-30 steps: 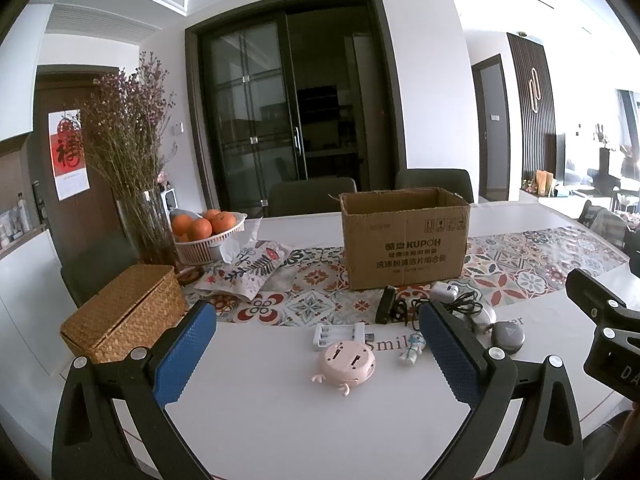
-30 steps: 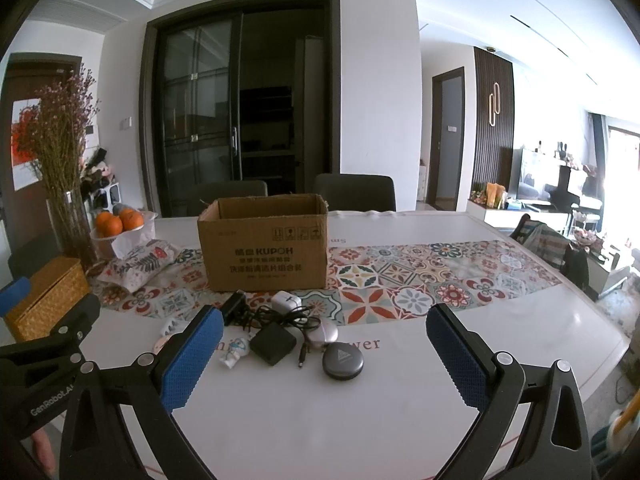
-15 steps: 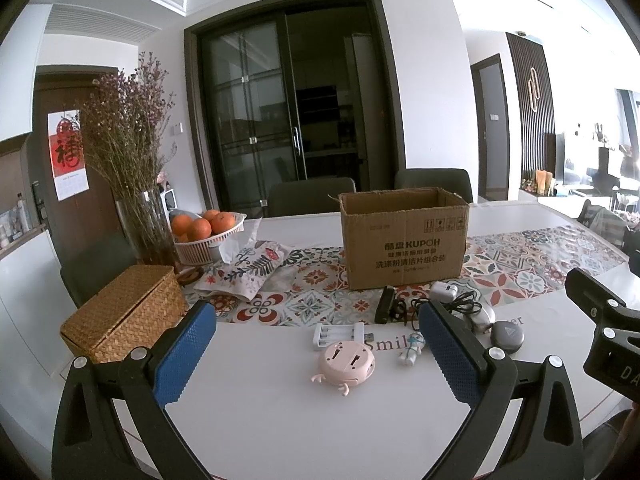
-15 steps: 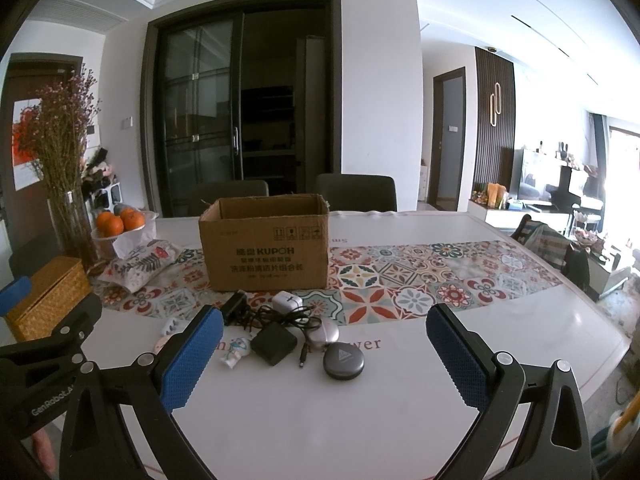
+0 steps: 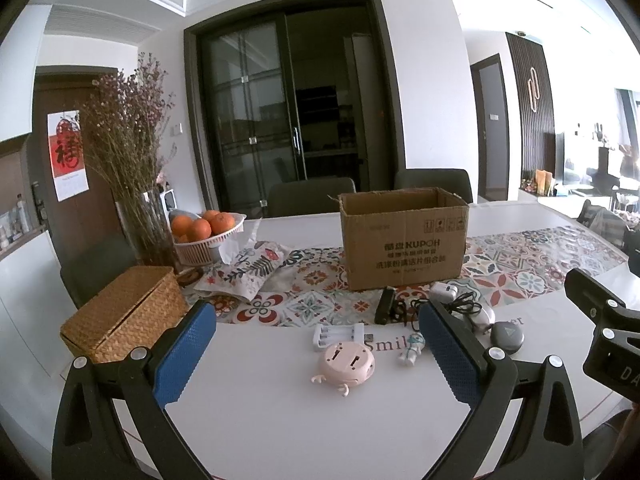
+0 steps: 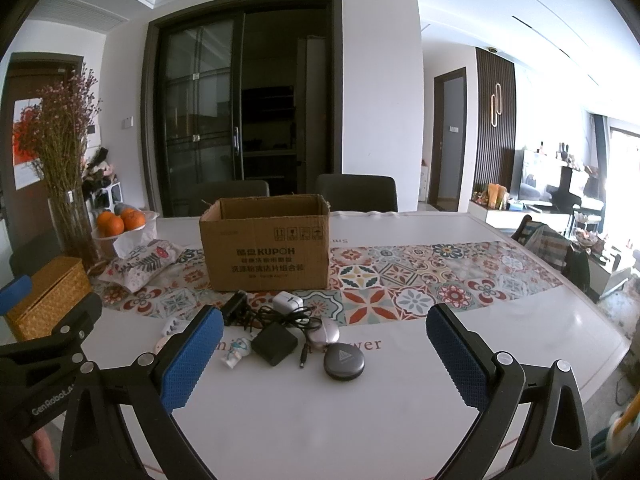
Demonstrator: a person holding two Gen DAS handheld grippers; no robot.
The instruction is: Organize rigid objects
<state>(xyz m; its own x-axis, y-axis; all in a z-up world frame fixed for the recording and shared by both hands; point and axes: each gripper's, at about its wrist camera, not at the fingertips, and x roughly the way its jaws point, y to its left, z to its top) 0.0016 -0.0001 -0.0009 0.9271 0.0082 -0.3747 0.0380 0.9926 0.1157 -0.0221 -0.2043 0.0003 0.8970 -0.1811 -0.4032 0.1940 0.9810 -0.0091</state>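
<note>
An open cardboard box (image 5: 404, 240) (image 6: 266, 246) stands on the patterned table runner. In front of it lie small rigid objects: a pink round gadget (image 5: 346, 365), a white battery charger (image 5: 339, 335), a small astronaut figure (image 5: 412, 349) (image 6: 237, 353), a black adapter with cable (image 6: 276, 343), a white plug (image 6: 287, 301), a grey round case (image 6: 344, 361) and a black stick (image 5: 385, 305). My left gripper (image 5: 316, 354) is open and empty above the near table edge, short of the pink gadget. My right gripper (image 6: 320, 356) is open and empty, short of the adapter.
A wicker box (image 5: 122, 316) sits at the left edge. Behind it are a vase of dried flowers (image 5: 136, 184), a bowl of oranges (image 5: 204, 228) and a floral pouch (image 5: 244, 270). Chairs stand behind the white table (image 6: 400, 392).
</note>
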